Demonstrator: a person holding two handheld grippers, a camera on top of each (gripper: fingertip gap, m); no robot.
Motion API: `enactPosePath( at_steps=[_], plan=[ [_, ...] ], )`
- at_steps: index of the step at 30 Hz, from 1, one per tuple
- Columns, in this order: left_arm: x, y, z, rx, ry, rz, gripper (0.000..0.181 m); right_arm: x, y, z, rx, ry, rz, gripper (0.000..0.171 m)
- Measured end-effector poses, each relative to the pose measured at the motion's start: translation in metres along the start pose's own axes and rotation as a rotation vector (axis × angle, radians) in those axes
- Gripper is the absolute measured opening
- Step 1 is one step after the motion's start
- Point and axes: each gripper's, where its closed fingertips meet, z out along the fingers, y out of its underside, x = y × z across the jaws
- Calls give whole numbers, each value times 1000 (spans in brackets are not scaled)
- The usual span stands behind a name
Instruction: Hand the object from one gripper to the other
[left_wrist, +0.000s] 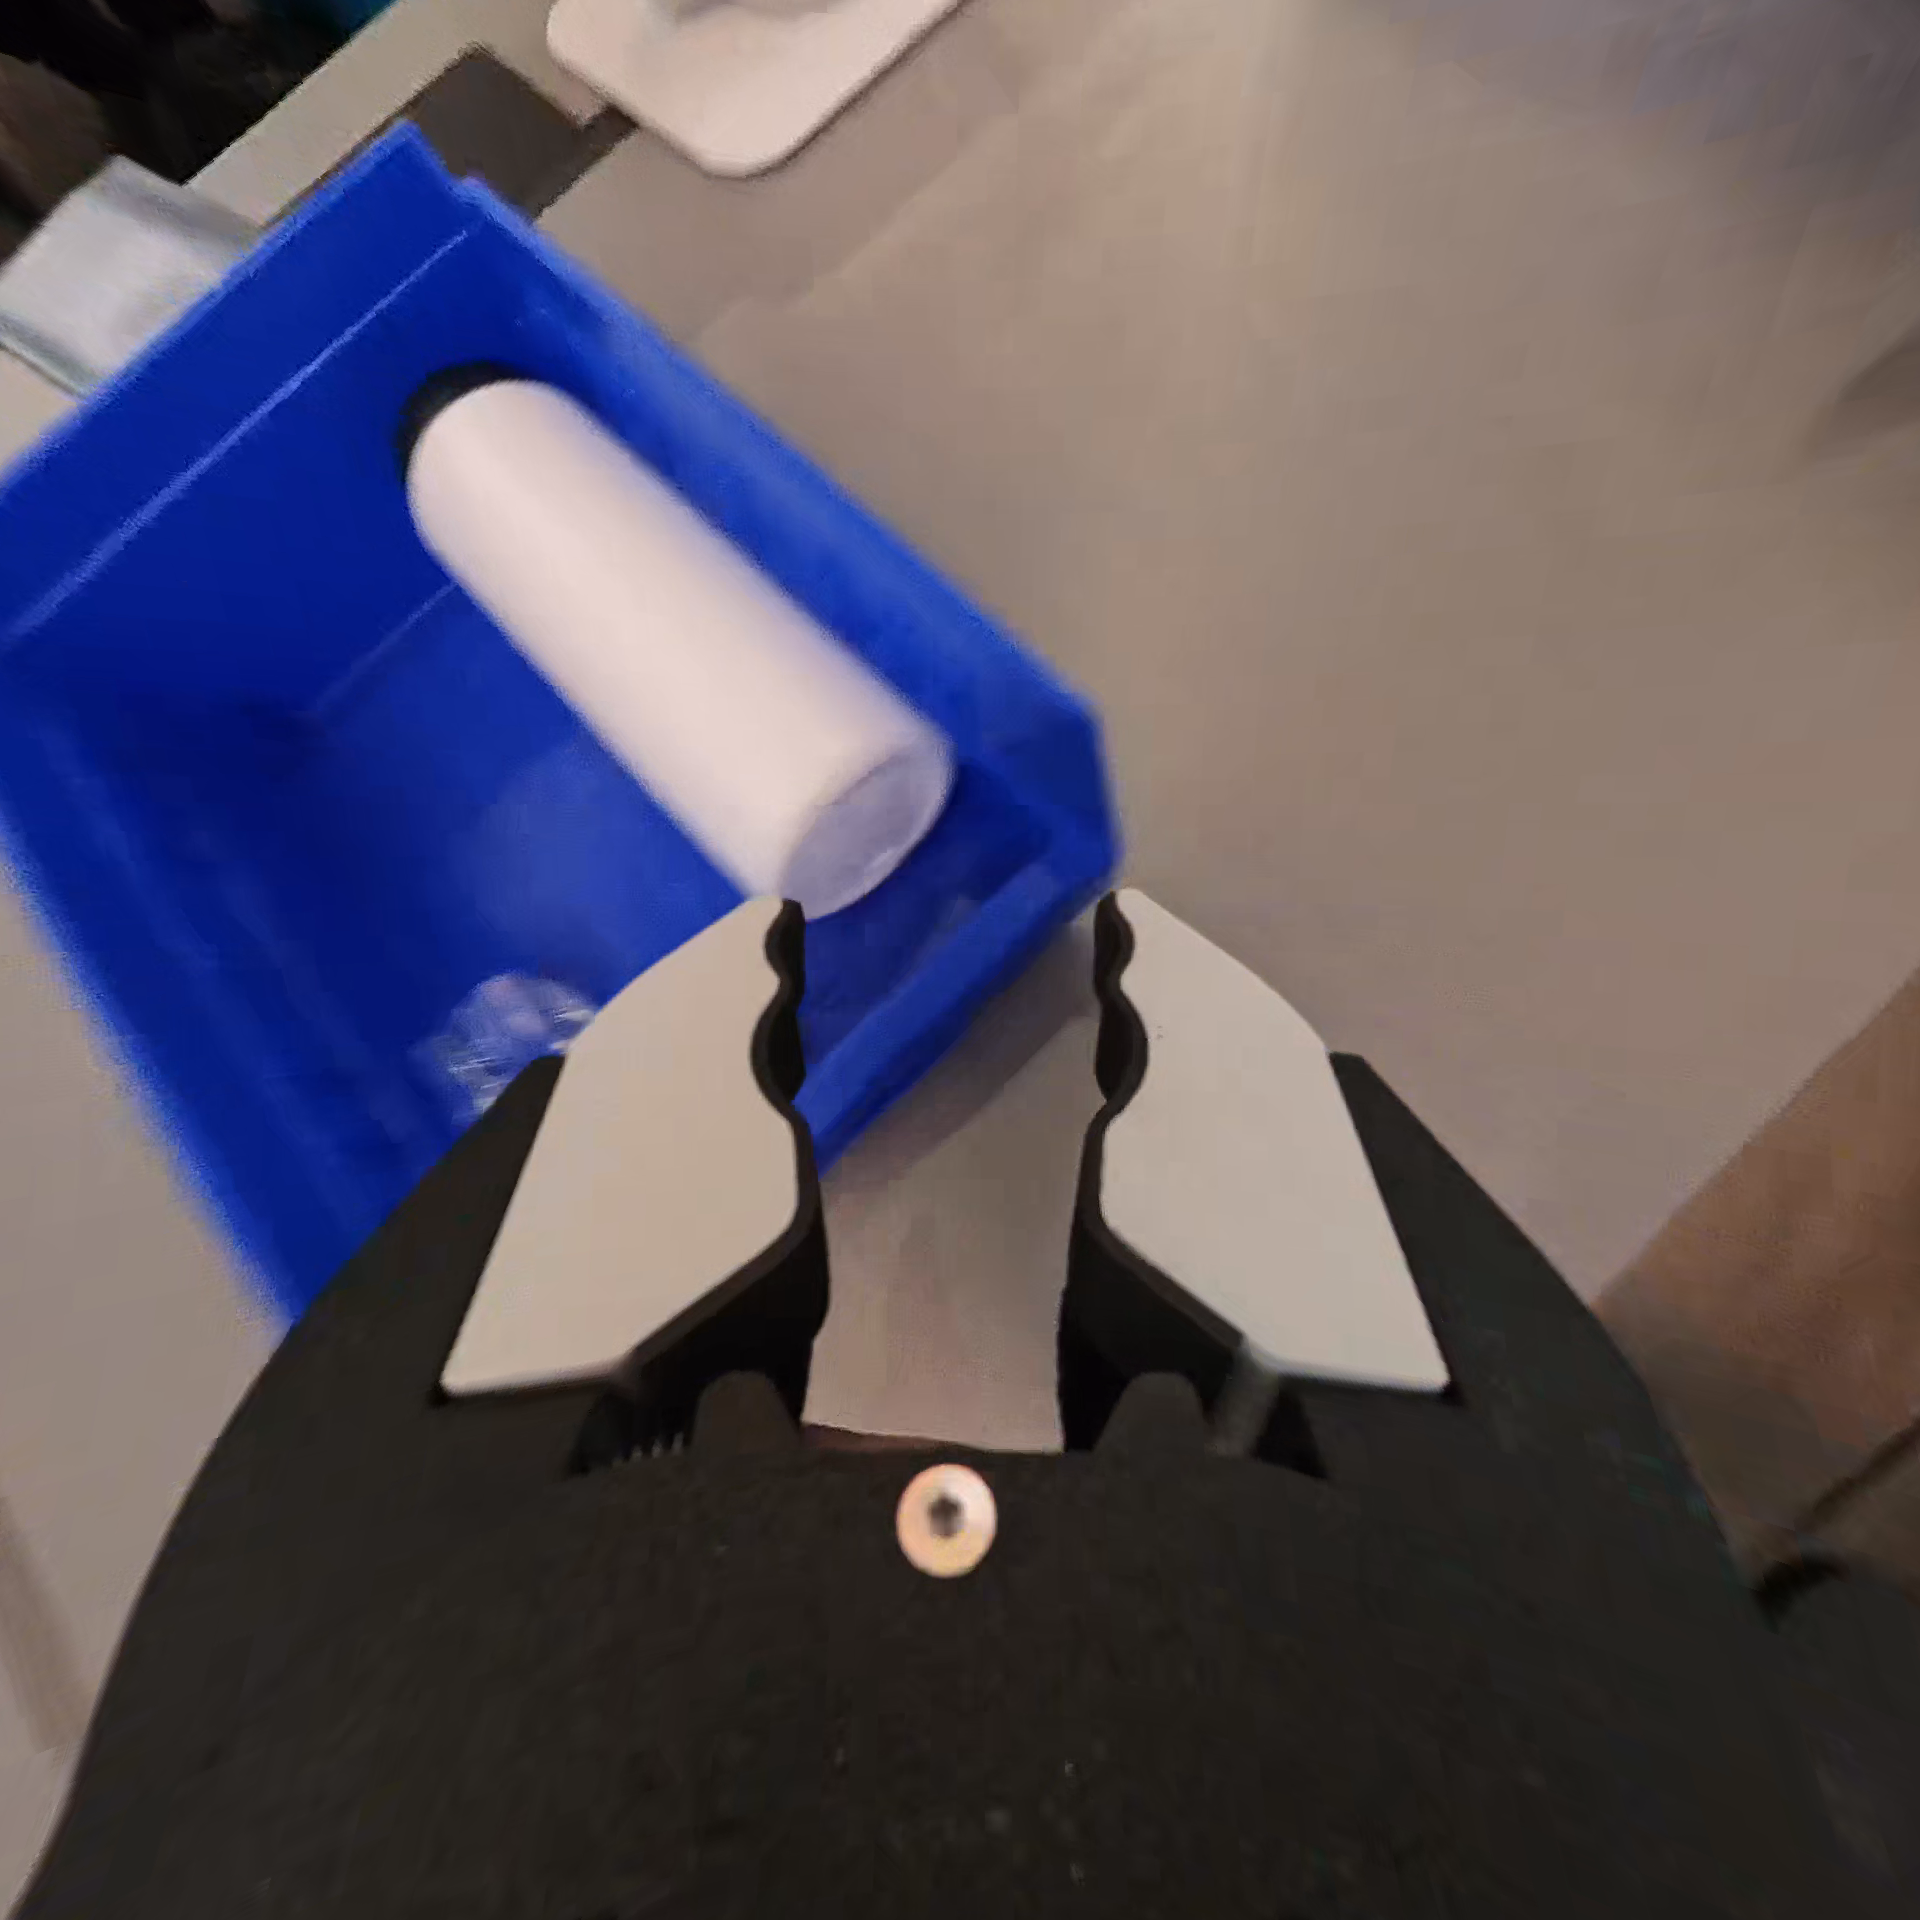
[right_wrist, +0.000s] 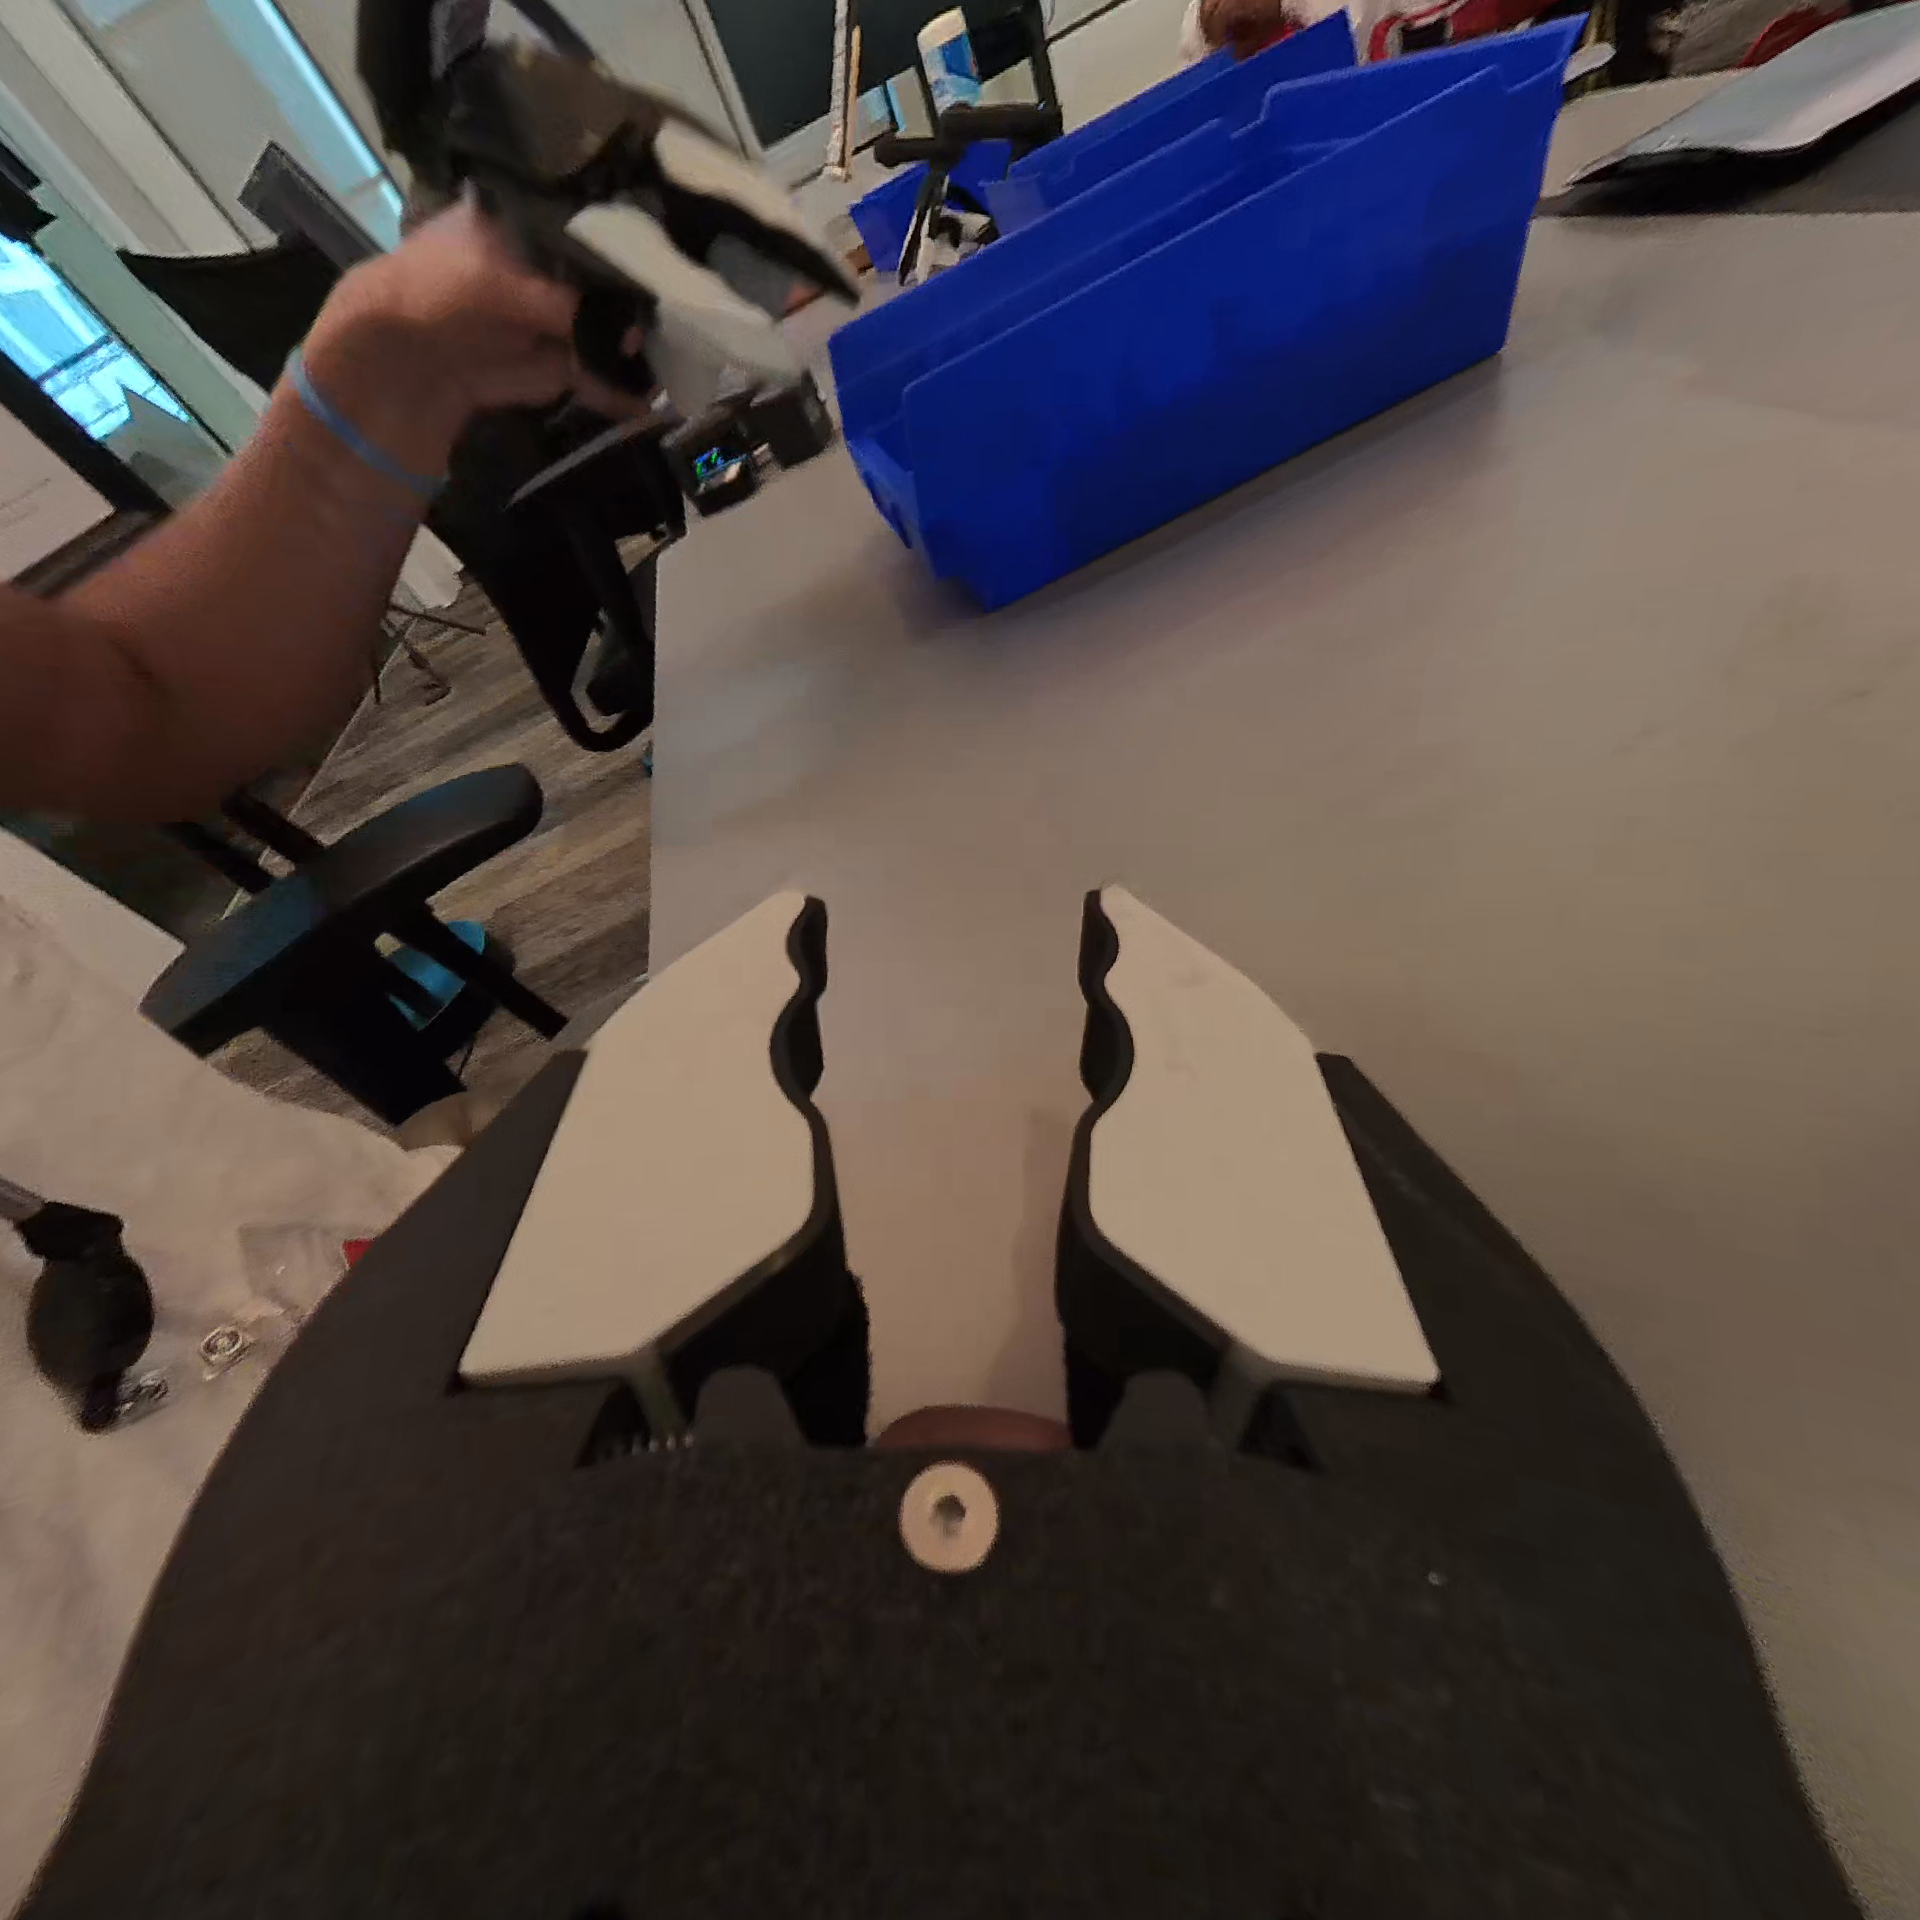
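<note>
A grey counter (right_wrist: 1351, 779) in an office room with a wood-look floor.

Left of the fingers in the right wrist view, the floor (right_wrist: 520, 883) of grey-brown planks carries a black chair (right_wrist: 343, 914). Far left above them, a window (right_wrist: 62, 343) gives bright daylight beside dark frames. Beyond the fingers in the left wrist view, a white flat base (left_wrist: 748, 73) rests on the counter.

Ahead of the grey-and-black left gripper (left_wrist: 948, 909), a white cylinder (left_wrist: 665, 644) lies in a blue bin (left_wrist: 260, 644); the table (left_wrist: 1351, 520) looks grey, though blurred.
</note>
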Motion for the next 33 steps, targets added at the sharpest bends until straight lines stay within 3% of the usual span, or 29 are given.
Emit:
enactPosePath(
  at_steps=[5,9,11,18,25,33],
  plan=[
    [-84,33,19,-318,-47,331,52,-7,7,2,-41,-25,-35,47],
    [-109,71,39,-622,105,480,47,-3,8,-1,-47,-28,-21,47],
    [-126,81,48,-730,88,563,55,1,9,-3,-51,-25,-6,47],
    [-137,90,71,-886,153,707,60,7,4,-9,-8,-70,105,47],
    [-147,103,74,-986,167,777,45,4,5,-8,-11,-110,133,47],
    [-148,102,75,-994,153,750,44,-4,9,-7,-30,-135,126,47]
  ],
)
